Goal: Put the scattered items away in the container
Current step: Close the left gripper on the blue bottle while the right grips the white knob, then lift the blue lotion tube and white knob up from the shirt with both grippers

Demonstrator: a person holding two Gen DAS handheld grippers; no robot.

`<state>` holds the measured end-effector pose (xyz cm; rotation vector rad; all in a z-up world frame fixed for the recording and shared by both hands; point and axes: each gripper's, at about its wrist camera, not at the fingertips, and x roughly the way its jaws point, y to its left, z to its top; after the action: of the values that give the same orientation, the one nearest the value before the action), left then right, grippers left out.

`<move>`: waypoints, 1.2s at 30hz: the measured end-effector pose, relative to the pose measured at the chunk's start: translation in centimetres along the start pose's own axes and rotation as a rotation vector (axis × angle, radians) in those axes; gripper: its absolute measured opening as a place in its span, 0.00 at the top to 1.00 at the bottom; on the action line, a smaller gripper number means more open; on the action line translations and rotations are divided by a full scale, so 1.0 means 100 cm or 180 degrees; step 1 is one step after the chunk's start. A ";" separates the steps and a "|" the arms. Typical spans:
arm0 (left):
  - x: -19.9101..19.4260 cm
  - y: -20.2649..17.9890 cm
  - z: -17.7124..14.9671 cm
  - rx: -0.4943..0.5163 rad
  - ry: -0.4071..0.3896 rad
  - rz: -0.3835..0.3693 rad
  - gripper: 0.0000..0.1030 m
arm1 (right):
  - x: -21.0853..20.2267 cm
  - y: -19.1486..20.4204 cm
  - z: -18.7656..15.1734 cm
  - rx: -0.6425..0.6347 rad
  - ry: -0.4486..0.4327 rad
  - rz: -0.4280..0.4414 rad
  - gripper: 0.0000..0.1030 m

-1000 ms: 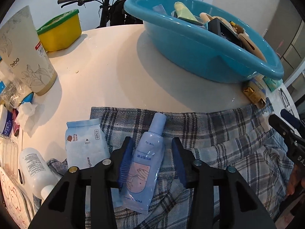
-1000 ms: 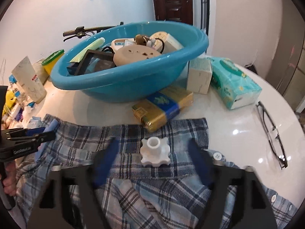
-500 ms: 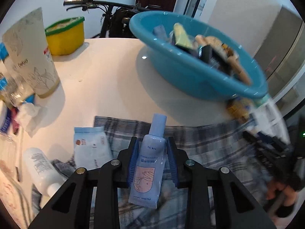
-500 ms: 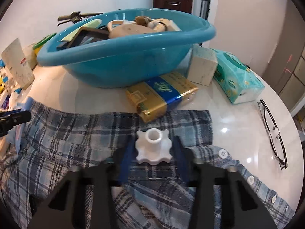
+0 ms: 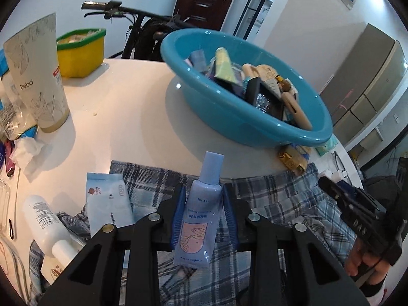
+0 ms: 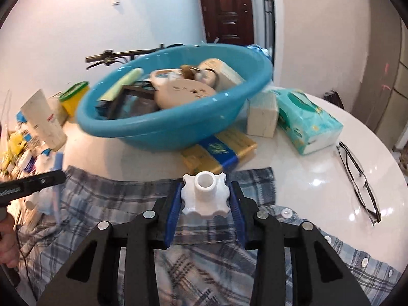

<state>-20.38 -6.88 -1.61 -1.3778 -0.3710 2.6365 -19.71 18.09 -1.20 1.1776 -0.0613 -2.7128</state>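
Observation:
My left gripper (image 5: 204, 205) is shut on a light blue tube (image 5: 201, 209) and holds it above the plaid shirt (image 5: 267, 204), cap pointing toward the blue basin (image 5: 229, 117). My right gripper (image 6: 205, 199) is shut on a white knob-shaped holder (image 6: 204, 195), lifted above the plaid shirt (image 6: 127, 204). The blue basin (image 6: 142, 130) stands beyond it, full of several items. The right gripper also shows at the right edge of the left wrist view (image 5: 329, 182).
On the white round table: a gold and blue box (image 6: 219, 150), a white box (image 6: 262, 114), a tissue pack (image 6: 306, 119), glasses (image 6: 359, 178). On the left: a blue wipes pack (image 5: 107, 204), a white bottle (image 5: 46, 227), a tall paper cup (image 5: 38, 76), a yellow tub (image 5: 81, 48).
Both grippers closed on their items and lifted them off the shirt: the left on the blue tube, the right on the white holder. Both now sit higher, facing the basin.

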 end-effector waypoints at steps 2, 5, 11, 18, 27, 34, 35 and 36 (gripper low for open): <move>-0.002 -0.005 -0.001 0.0038 -0.0029 -0.0002 0.69 | -0.005 0.011 -0.002 -0.0094 -0.0031 0.0049 0.65; -0.005 -0.009 -0.001 0.0073 -0.0083 0.0023 0.69 | -0.006 0.025 -0.001 -0.0192 -0.0064 0.0079 0.65; -0.005 -0.013 -0.003 0.0070 -0.0085 -0.0006 0.69 | -0.002 0.028 -0.006 -0.0187 -0.0053 0.0076 0.65; -0.007 -0.014 -0.003 0.0057 -0.0158 0.0017 0.69 | 0.012 0.012 -0.006 0.0021 0.0025 0.0024 0.65; -0.012 -0.007 -0.001 -0.0057 -0.0279 -0.0081 0.70 | 0.000 0.008 -0.002 0.0083 -0.0112 0.0005 0.65; -0.019 -0.011 -0.001 0.0004 -0.0440 -0.0052 0.70 | -0.005 0.007 0.000 0.0065 -0.0245 -0.0116 0.65; -0.021 -0.012 -0.001 0.0024 -0.0473 -0.0050 0.71 | -0.006 0.006 0.000 0.0069 -0.0254 -0.0107 0.65; -0.023 -0.013 -0.001 0.0038 -0.0501 -0.0049 0.72 | -0.006 0.005 0.001 0.0078 -0.0269 -0.0092 0.65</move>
<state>-19.01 -6.19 0.48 -1.1624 -0.3818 2.7376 -19.25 17.67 -0.63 1.0780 -0.0898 -2.7941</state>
